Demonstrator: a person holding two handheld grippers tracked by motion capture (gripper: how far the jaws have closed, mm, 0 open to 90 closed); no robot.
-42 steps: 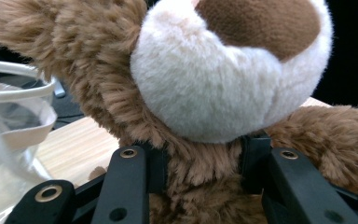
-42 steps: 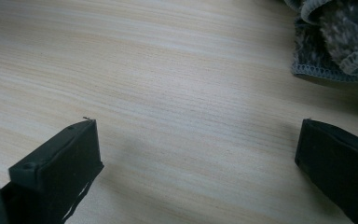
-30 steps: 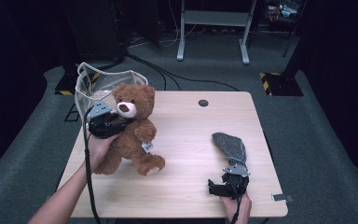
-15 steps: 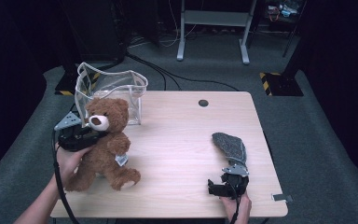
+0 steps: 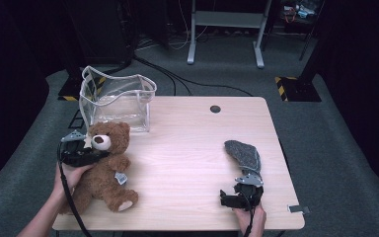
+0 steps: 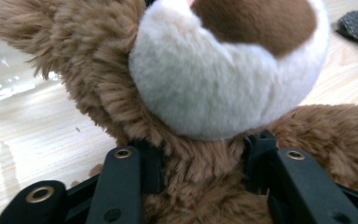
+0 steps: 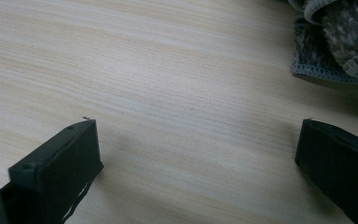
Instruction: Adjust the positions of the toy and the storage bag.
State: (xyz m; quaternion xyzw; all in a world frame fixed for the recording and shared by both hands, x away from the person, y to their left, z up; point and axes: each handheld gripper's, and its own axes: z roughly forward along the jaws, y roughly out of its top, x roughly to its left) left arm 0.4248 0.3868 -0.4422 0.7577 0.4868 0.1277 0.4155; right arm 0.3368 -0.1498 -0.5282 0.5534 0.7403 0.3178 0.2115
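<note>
Dark grey carpet, cables and metal stand legs are seen behind a pale wooden table in the high view.

At ten o'clock on the tabletop a clear plastic bag is stood upright with its mouth open. Just below it, at about eight o'clock, a brown teddy bear is seated on the wood, its cream muzzle turned toward the table's middle. The left gripper is held at the bear's neck, near nine o'clock. In the left gripper view the bear is seen with its neck fur between the two black jaws, just under the muzzle; the jaws have just been opening a little, yet both pads are still pressed into the plush, so the toy is gripped.

A small round hole is set in the tabletop at twelve o'clock.

At about four o'clock a grey fuzzy cloth is laid flat. Just below it, toward five o'clock at the near edge, the right gripper is rested. In the right gripper view its jaws are spread wide over bare wood, nothing is held between them, and the cloth is seen at one o'clock, apart from both jaw tips.
</note>
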